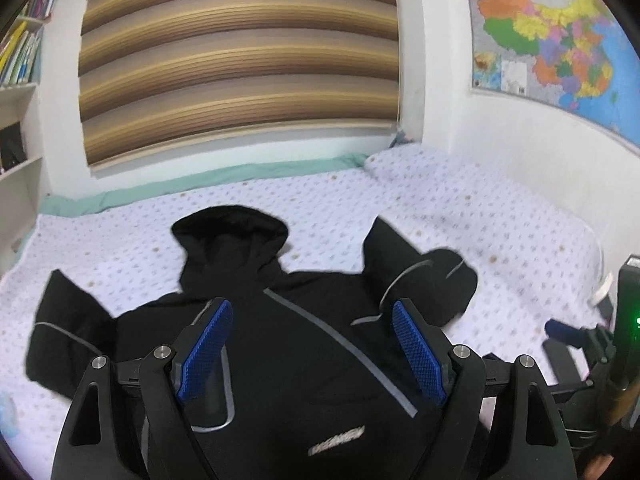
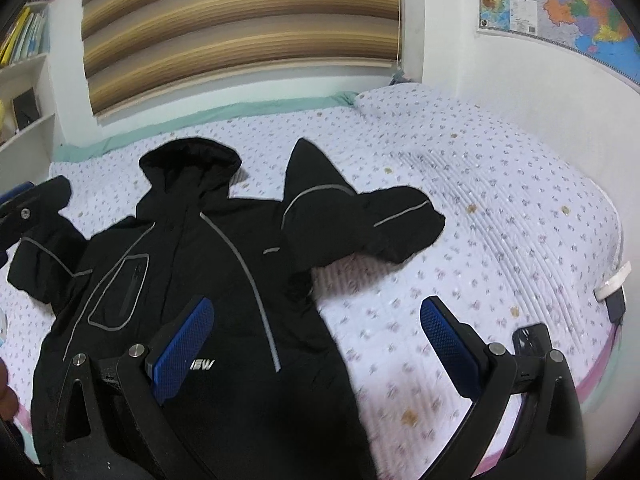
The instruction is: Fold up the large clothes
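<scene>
The black hooded jacket (image 2: 192, 264) lies front up on the bed (image 2: 500, 216), hood toward the window blind (image 2: 240, 32), both sleeves bent and partly folded in. Our left gripper (image 1: 310, 344) hovers over the chest with its jaws wide apart, holding nothing. Our right gripper (image 2: 316, 344) is also spread open and empty, above the jacket's side edge. We think it is best first to pull each sleeve flat, then pinch only one layer at the cuff. On the left, a bookshelf (image 1: 20, 92) holds books.
</scene>
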`<state>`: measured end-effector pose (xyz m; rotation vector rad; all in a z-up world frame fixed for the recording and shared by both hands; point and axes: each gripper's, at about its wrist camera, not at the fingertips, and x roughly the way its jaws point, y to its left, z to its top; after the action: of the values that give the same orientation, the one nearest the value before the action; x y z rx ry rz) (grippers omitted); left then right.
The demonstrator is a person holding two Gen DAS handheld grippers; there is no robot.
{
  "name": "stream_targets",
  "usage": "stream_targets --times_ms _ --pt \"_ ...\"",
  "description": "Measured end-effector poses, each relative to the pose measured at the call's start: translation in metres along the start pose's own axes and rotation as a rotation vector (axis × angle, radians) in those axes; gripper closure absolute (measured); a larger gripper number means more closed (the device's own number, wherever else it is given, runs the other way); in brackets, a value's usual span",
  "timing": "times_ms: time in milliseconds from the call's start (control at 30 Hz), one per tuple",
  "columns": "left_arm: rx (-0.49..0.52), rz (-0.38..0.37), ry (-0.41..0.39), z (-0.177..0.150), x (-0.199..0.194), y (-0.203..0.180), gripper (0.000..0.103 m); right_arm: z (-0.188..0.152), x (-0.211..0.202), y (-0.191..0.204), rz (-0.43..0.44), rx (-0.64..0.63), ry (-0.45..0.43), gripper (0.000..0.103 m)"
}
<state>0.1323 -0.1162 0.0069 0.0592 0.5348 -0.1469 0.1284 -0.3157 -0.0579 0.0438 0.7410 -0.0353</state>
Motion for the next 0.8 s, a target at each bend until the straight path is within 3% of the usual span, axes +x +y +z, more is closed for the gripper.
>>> stream_targets --times_ms 100,200,267,333,400,467,600,667,800 --pt "-0.052 -0.027 0.012 0.000 0.019 -0.007 0.020 0.011 0.010 -0.032 0.029 0.047 -0.022 0.000" --pt "-0.076 -0.156 0.186 -0.010 0.063 -0.017 0.020 0.021 0.030 -0.071 0.000 0.112 -0.025 0.000" --pt "-0.048 -0.153 0.289 -0.028 0.105 -0.027 0.020 0.026 0.048 -0.097 -0.022 0.162 -0.020 0.000" --pt "-0.078 -0.113 0.296 -0.033 0.129 -0.029 0.020 0.031 0.073 -0.126 -0.023 0.211 -0.004 0.002" --pt "-0.070 -0.047 0.266 -0.039 0.163 -0.028 0.020 0.033 0.108 -0.155 -0.005 0.269 0.055 0.012" --pt "-0.057 -0.027 0.290 -0.045 0.197 -0.026 0.020 0.032 0.144 -0.177 0.014 0.314 0.114 0.024" --pt "-0.165 -0.167 0.397 -0.076 0.260 -0.013 0.020 0.024 0.201 -0.202 0.042 0.370 0.193 0.024" --pt "-0.184 -0.157 0.447 -0.101 0.294 -0.007 0.020 0.018 0.230 -0.216 0.104 0.440 0.226 0.024" --pt "-0.174 -0.167 0.378 -0.115 0.298 -0.005 0.020 0.015 0.271 -0.232 0.169 0.489 0.241 0.024"
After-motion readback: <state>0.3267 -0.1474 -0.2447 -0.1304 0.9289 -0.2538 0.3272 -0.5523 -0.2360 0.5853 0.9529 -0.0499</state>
